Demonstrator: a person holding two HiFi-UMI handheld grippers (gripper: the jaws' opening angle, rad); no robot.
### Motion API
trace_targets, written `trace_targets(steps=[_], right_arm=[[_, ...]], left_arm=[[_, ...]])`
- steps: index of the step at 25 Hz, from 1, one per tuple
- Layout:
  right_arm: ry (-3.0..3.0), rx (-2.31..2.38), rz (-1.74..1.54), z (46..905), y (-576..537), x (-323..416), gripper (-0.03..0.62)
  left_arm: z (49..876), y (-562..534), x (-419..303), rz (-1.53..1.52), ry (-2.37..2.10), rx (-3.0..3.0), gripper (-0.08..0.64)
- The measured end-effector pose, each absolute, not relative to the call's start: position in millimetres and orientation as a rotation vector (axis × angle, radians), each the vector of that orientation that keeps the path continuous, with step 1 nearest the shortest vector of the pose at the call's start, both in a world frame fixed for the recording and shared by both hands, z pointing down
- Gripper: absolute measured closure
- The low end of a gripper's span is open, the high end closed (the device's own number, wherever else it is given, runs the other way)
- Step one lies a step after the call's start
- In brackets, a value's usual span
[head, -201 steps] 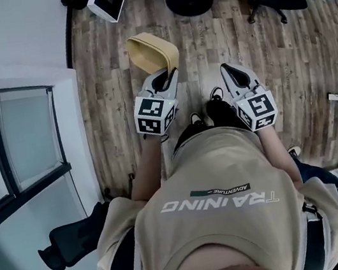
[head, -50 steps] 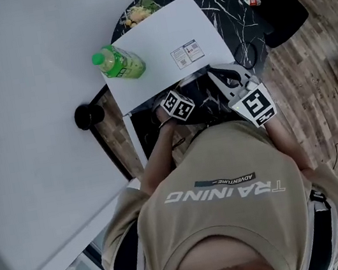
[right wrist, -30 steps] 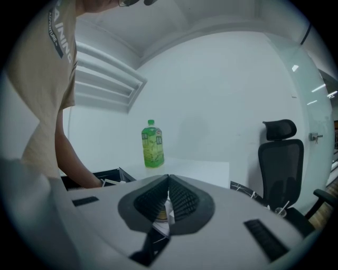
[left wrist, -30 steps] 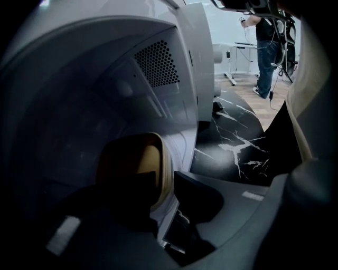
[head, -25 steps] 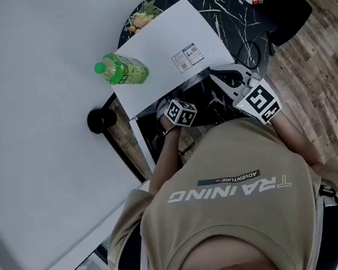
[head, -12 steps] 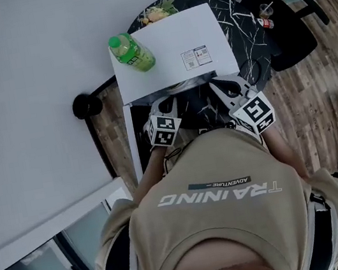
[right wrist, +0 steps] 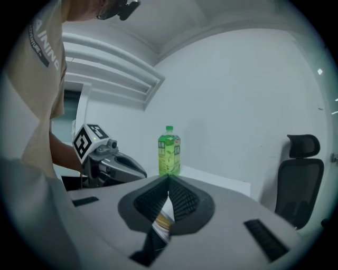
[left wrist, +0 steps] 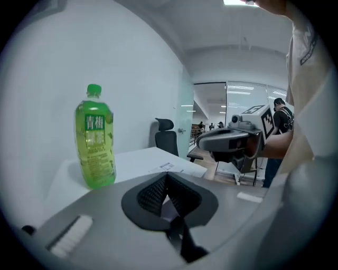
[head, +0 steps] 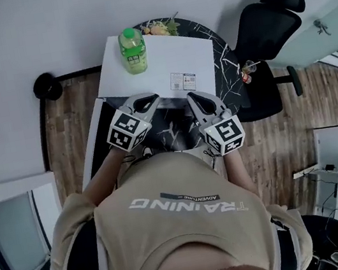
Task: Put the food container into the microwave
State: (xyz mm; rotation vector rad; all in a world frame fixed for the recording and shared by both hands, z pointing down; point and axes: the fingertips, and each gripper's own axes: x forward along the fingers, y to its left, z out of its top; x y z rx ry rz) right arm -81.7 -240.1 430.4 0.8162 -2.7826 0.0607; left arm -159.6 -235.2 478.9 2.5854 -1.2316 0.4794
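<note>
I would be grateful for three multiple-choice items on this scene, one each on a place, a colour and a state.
1. Where does the green bottle stand?
A. on a windowsill
B. on top of the white microwave
C. on a shelf

2. What colour is the office chair?
A. black
B. red
C. white

3. How is the bottle?
A. lying on its side
B. upright, cap on
C. upright, cap off

Answers:
1 B: the head view shows it on the microwave's flat top.
2 A: its back and seat are black.
3 B: the left gripper view shows it standing with its green cap on.
</note>
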Motion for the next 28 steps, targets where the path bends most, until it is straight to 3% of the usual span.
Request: trace_targets(steps=[9,19,28], right_arm=[[-2.766,0.798,-0.172,382,-271,-93,0.583],[-2.828,1.139,-0.162,311,-307,-76,0.583],[-2.836,1.262,-0.144,293,-313,-61,0.583]], left_arm=[[393,-269,-171,0.327,-1.485,2.709,0.552],[325,-302,-165,0.102,-1.613,2.728,0.551],[302,-299,-147,0.253,-1.772,2.834,0.551]])
